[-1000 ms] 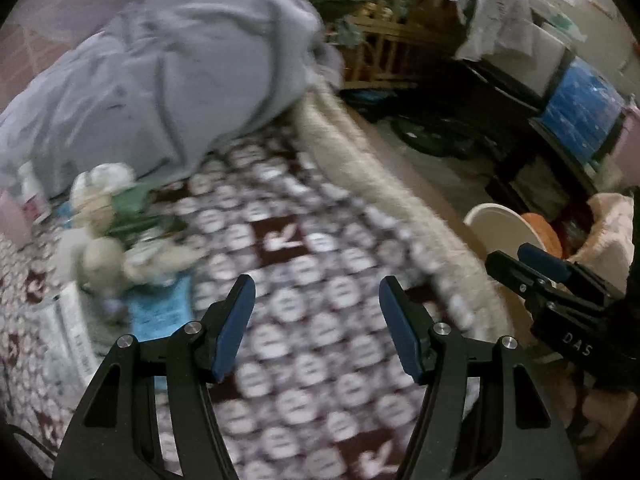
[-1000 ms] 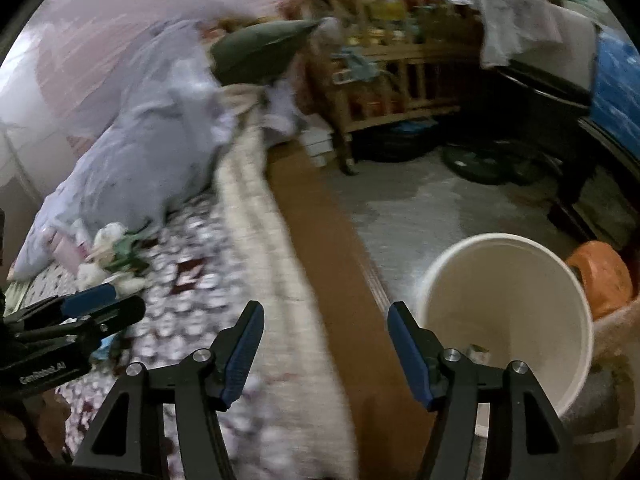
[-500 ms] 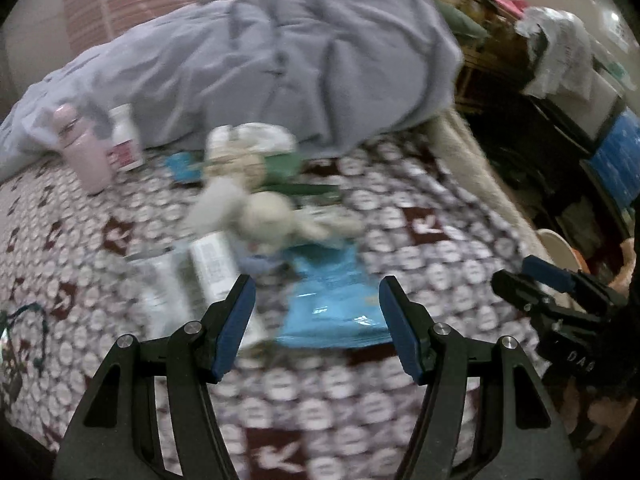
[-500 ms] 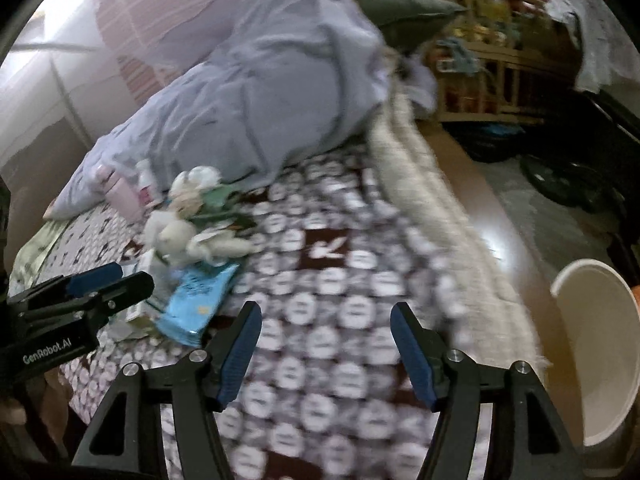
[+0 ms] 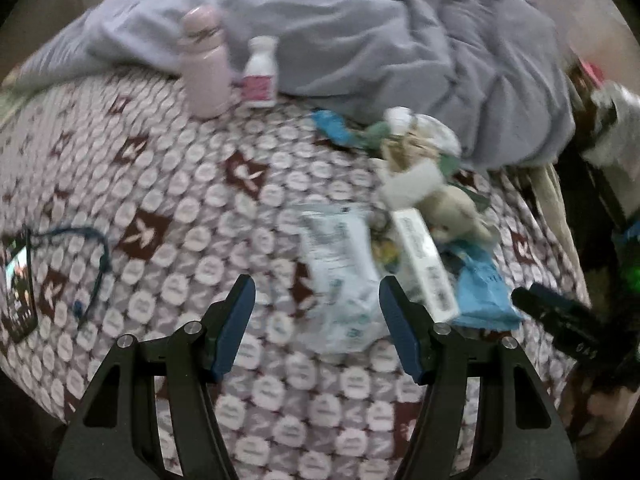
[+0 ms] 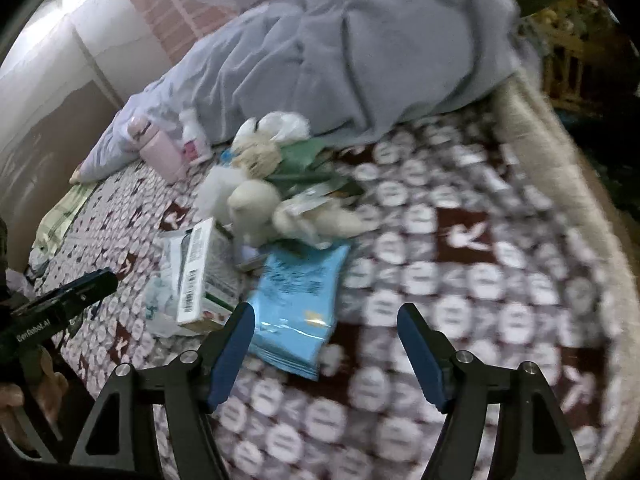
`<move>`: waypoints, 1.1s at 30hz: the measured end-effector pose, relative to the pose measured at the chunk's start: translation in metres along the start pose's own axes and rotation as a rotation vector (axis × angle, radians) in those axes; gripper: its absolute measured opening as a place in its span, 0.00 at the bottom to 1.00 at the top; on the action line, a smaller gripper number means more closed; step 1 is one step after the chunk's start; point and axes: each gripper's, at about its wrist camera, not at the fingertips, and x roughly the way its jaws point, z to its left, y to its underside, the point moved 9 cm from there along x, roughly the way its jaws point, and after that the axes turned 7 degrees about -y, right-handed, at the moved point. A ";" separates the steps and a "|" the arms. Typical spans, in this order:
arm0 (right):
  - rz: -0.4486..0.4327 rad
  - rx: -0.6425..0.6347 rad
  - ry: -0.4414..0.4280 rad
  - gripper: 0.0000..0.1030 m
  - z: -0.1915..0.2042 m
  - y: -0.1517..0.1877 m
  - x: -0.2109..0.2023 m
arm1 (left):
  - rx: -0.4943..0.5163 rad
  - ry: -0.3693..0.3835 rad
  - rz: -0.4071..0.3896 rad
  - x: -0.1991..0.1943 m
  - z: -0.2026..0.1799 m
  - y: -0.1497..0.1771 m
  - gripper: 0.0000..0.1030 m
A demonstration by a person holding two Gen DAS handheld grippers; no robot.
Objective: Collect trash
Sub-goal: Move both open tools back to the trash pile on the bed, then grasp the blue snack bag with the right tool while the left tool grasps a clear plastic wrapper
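A pile of trash lies on the patterned bedspread (image 5: 168, 184): a white plastic packet (image 5: 340, 276), a white carton (image 5: 424, 264), a blue snack packet (image 5: 480, 288) and green wrappers (image 6: 304, 156). A cream plush toy (image 6: 256, 204) lies on top of the pile. My left gripper (image 5: 316, 292) hangs open over the white packet, touching nothing. My right gripper (image 6: 324, 320) hovers just above the blue snack packet (image 6: 300, 296); its jaws are opening and the pads press on nothing. The white carton (image 6: 200, 276) lies to its left.
A pink bottle (image 5: 204, 68) and a small white bottle (image 5: 260, 72) stand by the rumpled grey blanket (image 5: 360, 40). A phone with a cord (image 5: 18, 280) lies at the left of the bed. The bed's fuzzy edge (image 6: 560, 168) runs along the right.
Both views have swung left, away from the white bucket and the floor, onto the trash pile on the bed. The right jaws stand wider than before.
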 end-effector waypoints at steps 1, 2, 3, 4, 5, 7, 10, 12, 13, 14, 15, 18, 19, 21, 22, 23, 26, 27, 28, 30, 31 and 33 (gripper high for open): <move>0.008 0.002 0.003 0.70 0.002 0.000 0.005 | -0.025 0.007 0.011 0.003 0.007 -0.002 0.62; 0.021 0.006 0.007 0.71 0.004 -0.001 0.012 | -0.045 0.014 0.016 0.005 0.011 -0.003 0.61; 0.029 0.007 0.009 0.71 0.005 -0.002 0.016 | -0.066 0.023 0.020 0.006 0.015 -0.004 0.61; 0.045 0.010 0.010 0.71 0.007 -0.002 0.023 | -0.075 0.031 0.022 0.008 0.017 -0.004 0.61; 0.055 0.011 0.009 0.71 0.008 -0.002 0.027 | -0.077 0.043 0.028 0.009 0.017 -0.004 0.61; 0.070 0.008 0.009 0.71 0.010 -0.002 0.034 | -0.059 0.066 0.043 0.011 0.012 0.001 0.61; 0.097 0.007 0.039 0.71 0.007 0.000 0.045 | -0.016 0.103 0.052 0.013 0.000 0.011 0.62; 0.112 0.020 0.036 0.71 0.004 0.003 0.051 | 0.040 0.123 0.063 0.018 -0.011 0.020 0.62; 0.114 0.023 0.034 0.71 0.003 0.003 0.053 | 0.068 0.119 0.063 0.021 -0.015 0.023 0.62; 0.113 0.022 0.035 0.71 0.002 0.004 0.055 | 0.090 0.110 0.061 0.025 -0.018 0.025 0.62; 0.109 0.015 0.036 0.71 0.002 0.003 0.055 | 0.111 0.096 0.060 0.029 -0.020 0.027 0.62; 0.104 -0.014 0.041 0.69 0.002 0.004 0.056 | 0.131 0.094 0.072 0.041 -0.026 0.031 0.61; 0.101 -0.024 0.046 0.65 0.001 0.005 0.056 | 0.134 0.105 0.078 0.044 -0.028 0.033 0.61; 0.095 -0.038 0.043 0.51 0.000 0.007 0.052 | 0.151 0.120 0.077 0.047 -0.032 0.034 0.56; 0.092 -0.039 0.031 0.49 0.001 0.009 0.050 | 0.154 0.126 0.074 0.047 -0.033 0.035 0.36; 0.090 -0.044 0.022 0.48 0.000 0.010 0.048 | 0.156 0.137 0.086 0.048 -0.034 0.037 0.26; 0.084 -0.044 0.001 0.45 -0.005 0.016 0.035 | 0.141 0.181 0.107 0.044 -0.034 0.039 0.14; 0.081 -0.041 -0.005 0.45 -0.006 0.018 0.031 | 0.142 0.184 0.104 0.040 -0.034 0.039 0.14; 0.070 -0.036 -0.015 0.45 -0.008 0.020 0.022 | 0.139 0.185 0.096 0.037 -0.033 0.038 0.13; 0.054 -0.031 -0.018 0.45 -0.012 0.022 0.010 | 0.135 0.185 0.073 0.025 -0.031 0.035 0.13; 0.042 -0.031 -0.015 0.45 -0.014 0.023 0.003 | 0.136 0.185 0.063 0.020 -0.031 0.033 0.13; 0.022 -0.026 -0.009 0.45 -0.019 0.023 -0.010 | 0.144 0.192 0.038 0.007 -0.035 0.028 0.13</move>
